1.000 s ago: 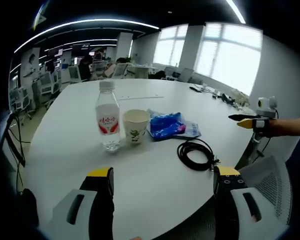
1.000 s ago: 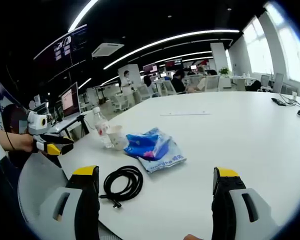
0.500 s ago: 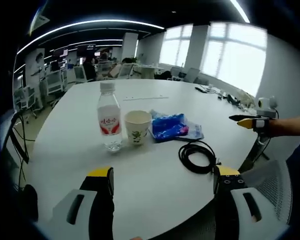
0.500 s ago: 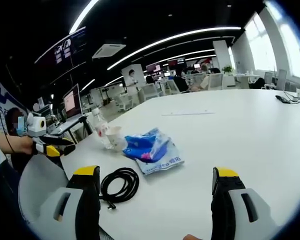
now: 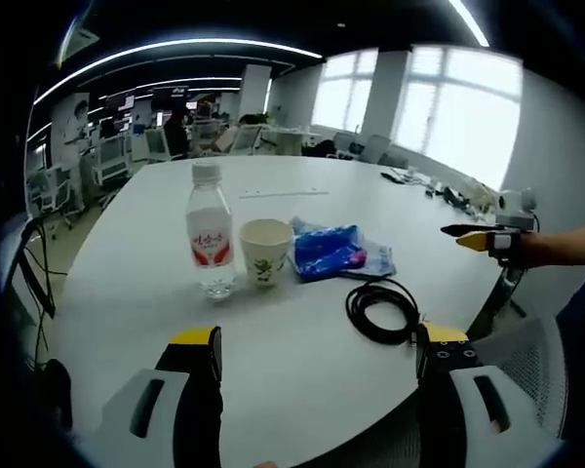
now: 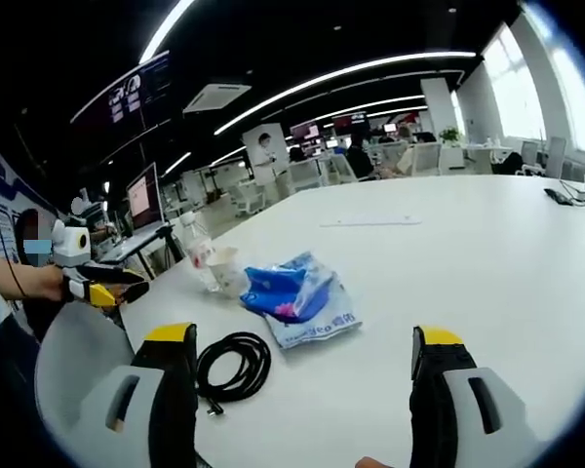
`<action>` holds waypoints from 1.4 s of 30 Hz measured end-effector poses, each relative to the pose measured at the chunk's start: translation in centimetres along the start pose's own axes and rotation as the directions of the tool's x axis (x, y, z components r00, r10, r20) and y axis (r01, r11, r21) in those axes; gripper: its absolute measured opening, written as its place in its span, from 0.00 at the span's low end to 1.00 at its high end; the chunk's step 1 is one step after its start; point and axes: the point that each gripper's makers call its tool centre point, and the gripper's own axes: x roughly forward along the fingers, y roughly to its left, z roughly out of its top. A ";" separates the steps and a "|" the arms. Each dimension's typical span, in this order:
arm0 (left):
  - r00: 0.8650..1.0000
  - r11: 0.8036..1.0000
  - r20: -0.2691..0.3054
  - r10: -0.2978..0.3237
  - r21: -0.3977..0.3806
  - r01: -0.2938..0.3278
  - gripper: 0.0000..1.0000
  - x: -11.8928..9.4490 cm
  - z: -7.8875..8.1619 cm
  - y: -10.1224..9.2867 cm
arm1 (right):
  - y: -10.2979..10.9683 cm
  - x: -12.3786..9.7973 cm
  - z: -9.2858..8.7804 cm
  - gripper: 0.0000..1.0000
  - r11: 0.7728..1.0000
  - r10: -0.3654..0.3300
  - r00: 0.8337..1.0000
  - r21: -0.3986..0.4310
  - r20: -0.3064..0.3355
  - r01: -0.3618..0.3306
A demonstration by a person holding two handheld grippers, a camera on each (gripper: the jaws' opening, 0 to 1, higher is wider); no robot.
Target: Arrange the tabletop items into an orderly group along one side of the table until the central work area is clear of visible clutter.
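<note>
Two tongs, both wide open and holding nothing. My left tongs (image 5: 318, 351) hang over the near edge of the desk (image 5: 273, 390), jaws spread well apart; my right tongs (image 6: 302, 351) do the same from the other side, and I can also see them off at the edge of the left gripper view (image 5: 473, 235).

Out from the left tongs stand the water bottle (image 5: 210, 234) and the paper cup (image 5: 265, 250), both upright and just beside each other. Next comes the blue packet (image 5: 333, 249), lying flat close to the cup, and then the coiled black cable (image 5: 382, 309), loose near the desk's edge. From the right tongs the order runs the other way: cable (image 6: 232, 366) nearest, then the packet (image 6: 297, 292), with the cup (image 6: 228, 271) and bottle (image 6: 198, 252) beyond.

These four things already sit in a rough row toward one side, so I judge the work is tightening, not hauling. I would take the cable first with the right tongs, pinching across several loops at once so the coil does not unravel, and slide it up against the packet. The bottle looks tall and easy to tip, so I would grip it low on its body. The cup is light, and a gentle close should be enough.
</note>
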 end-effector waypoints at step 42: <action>0.989 0.987 0.005 0.148 -0.064 -0.147 0.78 -3.6 -1.3 -1.3 | 1.3 10.7 1.5 0.76 0.982 0.187 0.978 -0.015 -0.098 -0.189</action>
